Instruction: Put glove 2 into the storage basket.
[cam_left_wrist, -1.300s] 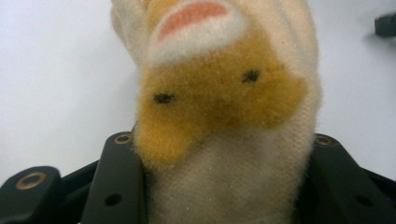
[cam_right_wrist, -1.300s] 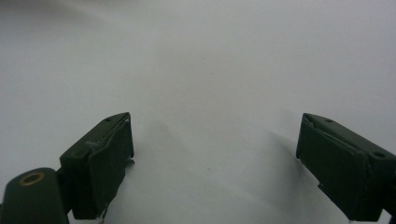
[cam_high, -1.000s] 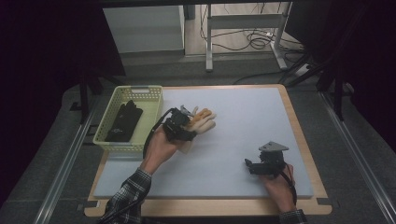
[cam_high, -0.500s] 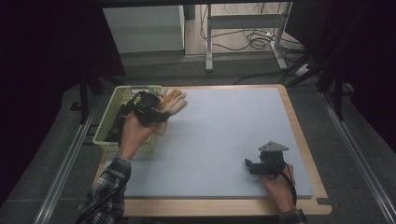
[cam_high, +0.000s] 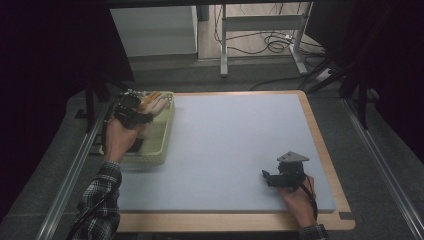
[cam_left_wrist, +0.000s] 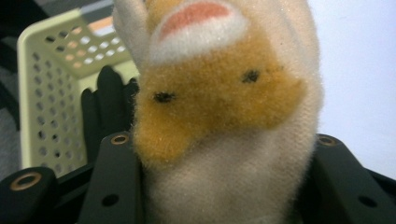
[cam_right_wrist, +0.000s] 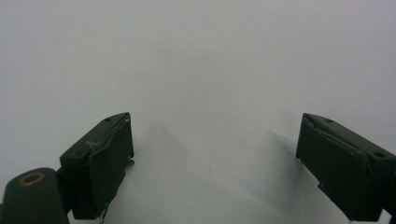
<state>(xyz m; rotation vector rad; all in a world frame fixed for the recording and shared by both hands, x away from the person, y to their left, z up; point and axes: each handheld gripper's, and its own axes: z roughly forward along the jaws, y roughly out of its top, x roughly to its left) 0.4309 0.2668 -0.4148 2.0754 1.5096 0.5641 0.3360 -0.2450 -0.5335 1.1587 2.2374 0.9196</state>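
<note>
A cream and orange plush toy (cam_left_wrist: 224, 98) with two small black eyes is clamped between the black jaws of my left gripper (cam_left_wrist: 219, 182). In the high view that gripper (cam_high: 131, 111) holds the plush toy (cam_high: 152, 101) over the far end of a pale yellow basket (cam_high: 162, 135) at the mat's left edge. A black glove (cam_left_wrist: 105, 107) lies inside the basket (cam_left_wrist: 49, 93). My right gripper (cam_high: 274, 179) rests near the front right of the mat, its jaws wide apart over bare mat (cam_right_wrist: 215, 154).
A light grey mat (cam_high: 235, 145) covers a wooden board (cam_high: 320, 135). Metal rails run along both sides of the table. Beyond the far edge stand a white cabinet (cam_high: 155, 30) and a desk frame with cables on the floor.
My left gripper has carried the plush toy leftward from the middle of the mat to above the basket. The right gripper has stayed in place.
</note>
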